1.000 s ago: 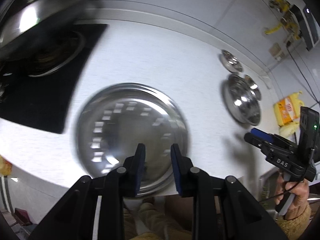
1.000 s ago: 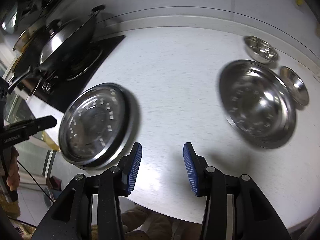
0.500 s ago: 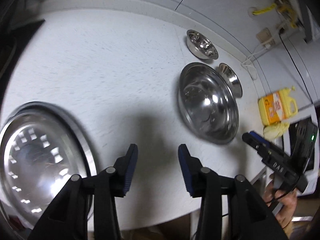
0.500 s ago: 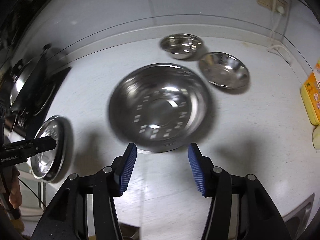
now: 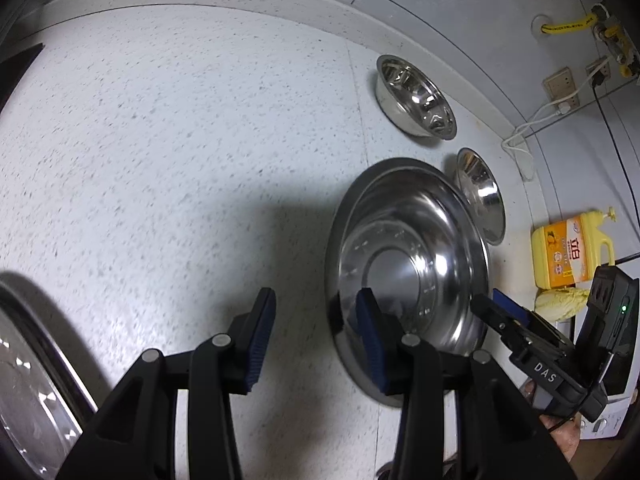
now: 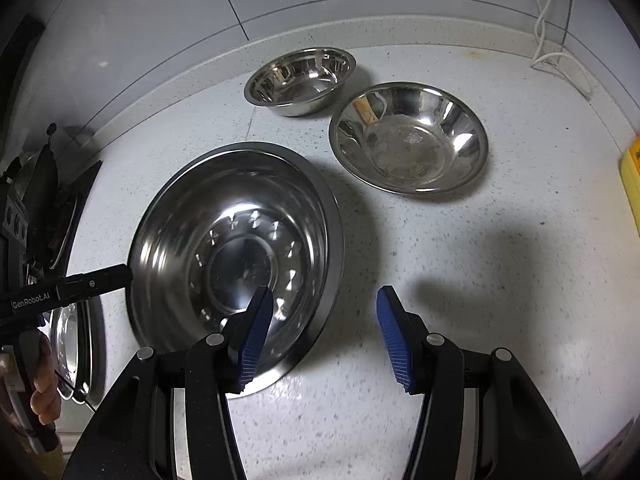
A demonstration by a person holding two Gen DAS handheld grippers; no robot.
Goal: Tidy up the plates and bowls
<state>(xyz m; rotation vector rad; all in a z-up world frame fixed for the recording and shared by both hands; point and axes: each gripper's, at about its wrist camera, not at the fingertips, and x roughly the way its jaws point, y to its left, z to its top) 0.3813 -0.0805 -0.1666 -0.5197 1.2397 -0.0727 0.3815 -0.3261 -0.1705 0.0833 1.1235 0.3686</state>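
Note:
A large steel plate (image 6: 236, 256) lies on the white counter; it also shows in the left wrist view (image 5: 408, 252). Behind it stand a small deep bowl (image 6: 302, 80) (image 5: 414, 100) and a wider shallow bowl (image 6: 408, 140) (image 5: 480, 196). A second large plate (image 5: 28, 368) lies at the far left, also seen edge-on in the right wrist view (image 6: 74, 344). My left gripper (image 5: 316, 336) is open and empty over the counter at the first plate's left rim. My right gripper (image 6: 324, 332) is open and empty over that plate's near right rim.
A stove with a wok (image 6: 40, 184) stands at the left. A yellow detergent bottle (image 5: 568, 248) and a pale cabbage-like lump (image 5: 560, 304) sit at the counter's right end. A white cable (image 6: 556, 48) runs down the back wall.
Both grippers have swung right, away from the left plate and toward the large plate and the bowls. Both stayed open and empty.

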